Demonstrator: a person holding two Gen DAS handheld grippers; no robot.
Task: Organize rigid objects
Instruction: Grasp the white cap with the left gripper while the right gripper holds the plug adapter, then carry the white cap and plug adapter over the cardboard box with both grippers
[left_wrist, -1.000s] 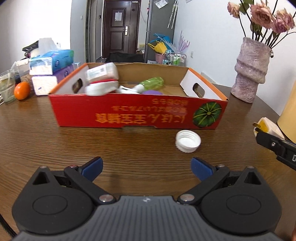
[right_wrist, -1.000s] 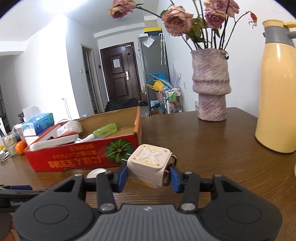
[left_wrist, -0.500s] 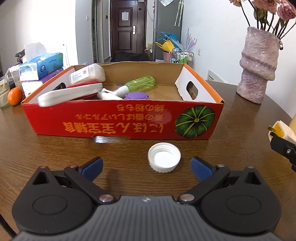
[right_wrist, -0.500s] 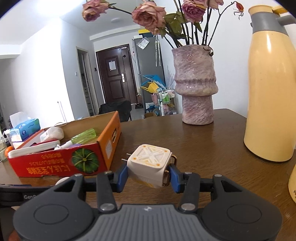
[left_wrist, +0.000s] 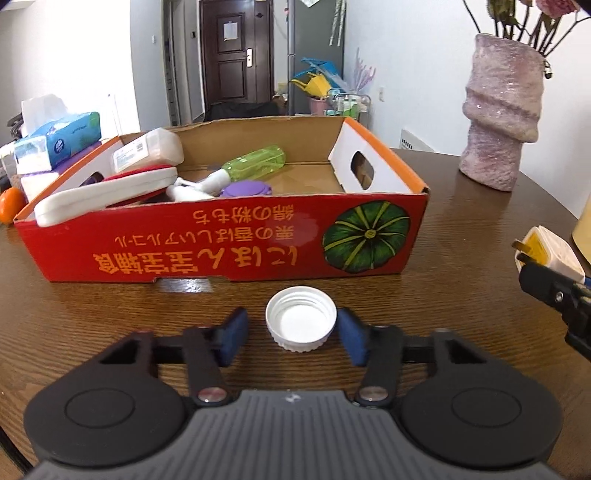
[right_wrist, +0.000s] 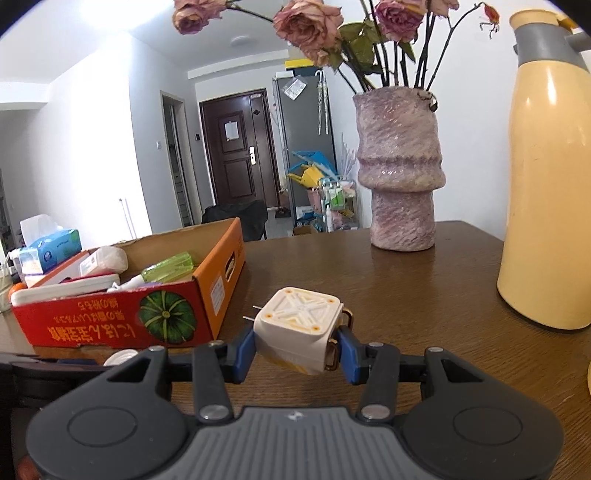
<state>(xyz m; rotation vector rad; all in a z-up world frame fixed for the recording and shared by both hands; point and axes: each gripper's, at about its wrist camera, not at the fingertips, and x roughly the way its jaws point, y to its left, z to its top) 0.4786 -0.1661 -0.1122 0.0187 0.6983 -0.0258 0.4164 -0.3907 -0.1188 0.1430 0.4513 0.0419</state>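
White plastic bottle cap (left_wrist: 301, 328), open side up on the brown wooden table (left_wrist: 461, 206), sitting between the blue pads of the left gripper (left_wrist: 291, 341). Jaws spread but narrow: right pad at the cap's rim, possibly touching, hard to tell from this angle; left pad (left_wrist: 233, 339) clearly apart from it. Just beyond the cap, the red cardboard box (left_wrist: 229, 240) with a pumpkin print, holding a green spray bottle (left_wrist: 251, 162), a purple lid (left_wrist: 245, 189) and a white-and-red case (left_wrist: 107, 192).

Off-white plug adapter (right_wrist: 301, 328) pinched in the right gripper (right_wrist: 297, 349), pads pressed against both sides, lifted above the table. Metal prongs pointing left toward the box (right_wrist: 122, 325), brass-coloured ones against the right pad. Beyond, a mauve vase (right_wrist: 400, 177) of dried roses and a yellow thermos jug (right_wrist: 546, 192), well apart from the box.
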